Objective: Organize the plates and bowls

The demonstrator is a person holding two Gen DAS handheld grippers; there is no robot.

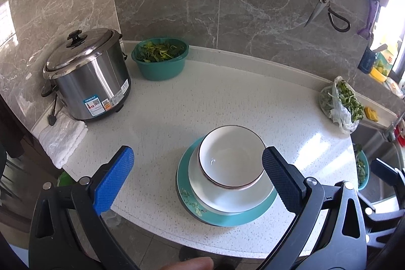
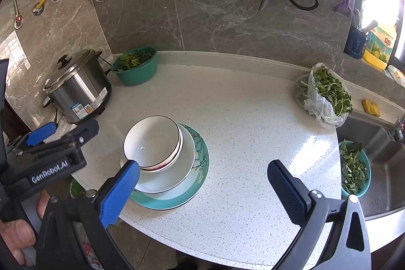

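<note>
A stack stands on the white counter: two white bowls with dark rims (image 1: pixel 229 156) (image 2: pixel 152 141) nested on a white plate (image 1: pixel 205 190) (image 2: pixel 174 176), which lies on a teal floral plate (image 1: pixel 192 209) (image 2: pixel 202 158). My left gripper (image 1: pixel 197 166) is open and empty, just in front of the stack, its right finger beside the bowls. It also shows in the right wrist view (image 2: pixel 63 129) at the left. My right gripper (image 2: pixel 203 175) is open and empty, to the right of the stack and nearer than it.
A steel cooker (image 1: pixel 88 75) and a teal basin of greens (image 1: pixel 159 60) stand at the back left. A folded white towel (image 1: pixel 60 138) lies at the left edge. A bag of greens (image 2: pixel 324 95) and the sink (image 2: pixel 374 161) with a teal basket are at the right.
</note>
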